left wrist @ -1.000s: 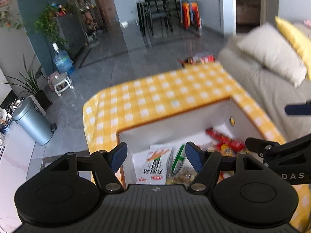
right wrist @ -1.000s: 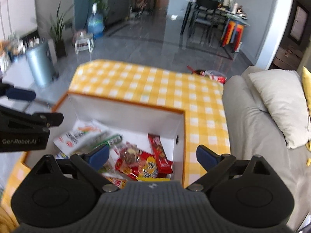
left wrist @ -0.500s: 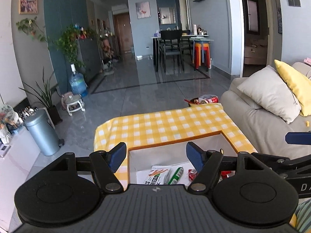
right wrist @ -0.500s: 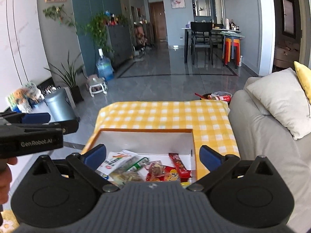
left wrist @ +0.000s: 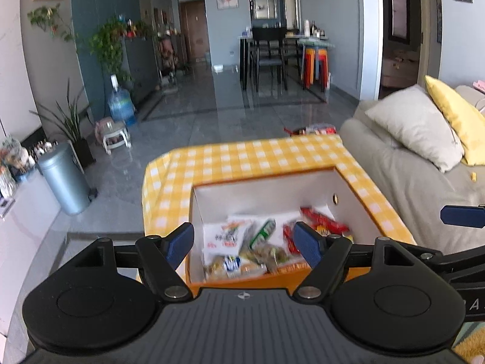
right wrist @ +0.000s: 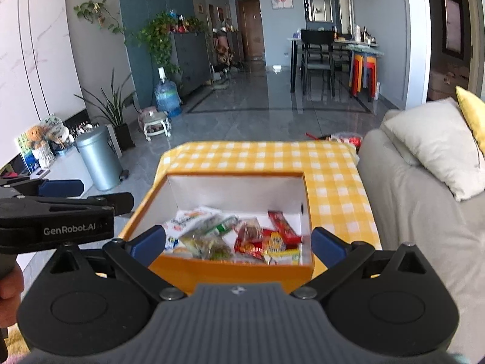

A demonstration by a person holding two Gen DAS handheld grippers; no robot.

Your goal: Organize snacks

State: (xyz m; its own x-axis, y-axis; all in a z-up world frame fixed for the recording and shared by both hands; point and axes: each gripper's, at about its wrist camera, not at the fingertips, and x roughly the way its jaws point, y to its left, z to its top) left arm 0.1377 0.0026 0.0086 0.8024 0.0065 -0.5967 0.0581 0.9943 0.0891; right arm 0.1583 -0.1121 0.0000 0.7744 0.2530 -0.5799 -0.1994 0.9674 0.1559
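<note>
Yellow-checked cloth (right wrist: 333,163) covered the low table beside a grey sofa (right wrist: 424,212). On it sat an orange box (right wrist: 230,268) with white inner walls, holding a jumble of snack packets (right wrist: 242,236) (red ones toward the right, a white one at the left). Both the left gripper (left wrist: 244,241) and the right gripper (right wrist: 238,244) hovered just short of the box's near rim, fingers spread wide, gripping nothing.
</note>
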